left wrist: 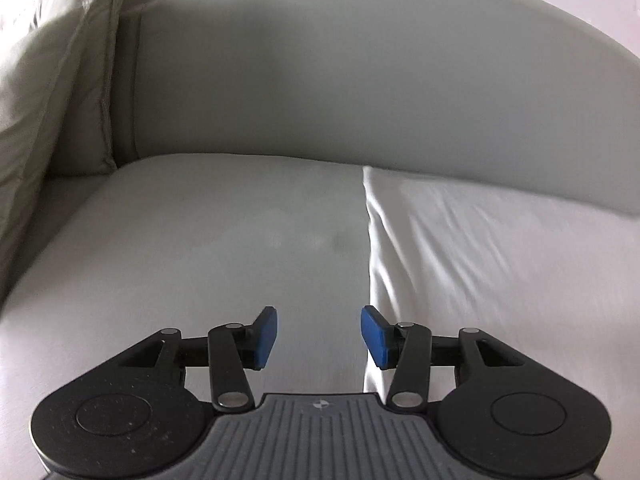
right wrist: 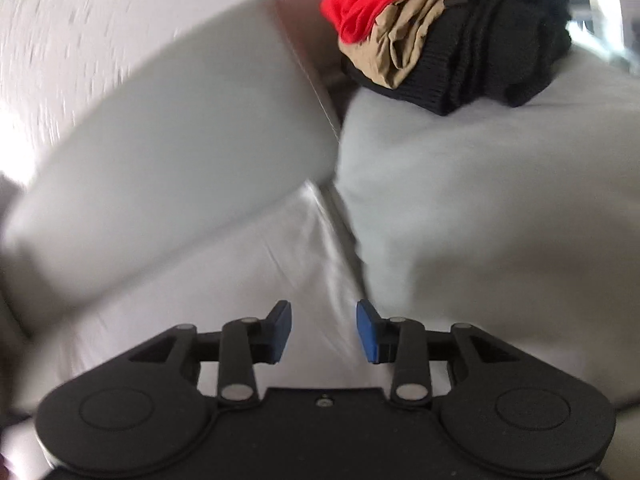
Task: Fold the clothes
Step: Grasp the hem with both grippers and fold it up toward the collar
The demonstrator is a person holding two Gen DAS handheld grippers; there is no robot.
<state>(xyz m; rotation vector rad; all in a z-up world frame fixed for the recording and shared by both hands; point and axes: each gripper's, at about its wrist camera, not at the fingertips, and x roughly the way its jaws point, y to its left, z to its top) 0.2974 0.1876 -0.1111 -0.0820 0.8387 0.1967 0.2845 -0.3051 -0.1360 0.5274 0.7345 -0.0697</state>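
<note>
Both grippers empty: left gripper (left wrist: 319,336) and right gripper (right wrist: 324,330), jaws partly apart. White garment (left wrist: 500,264) lies flat, right of frame. Unfolded pile (right wrist: 448,32) upper right; fetching a piece looks next.

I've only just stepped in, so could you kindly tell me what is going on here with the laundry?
A person is folding clothes on a pale grey sofa, holding a gripper in each hand. The left gripper and right gripper are both open, with nothing between their blue pads. A smooth white garment lies flat on the seat cushion. A pile of red, tan and black clothes waits further along the sofa.
</note>
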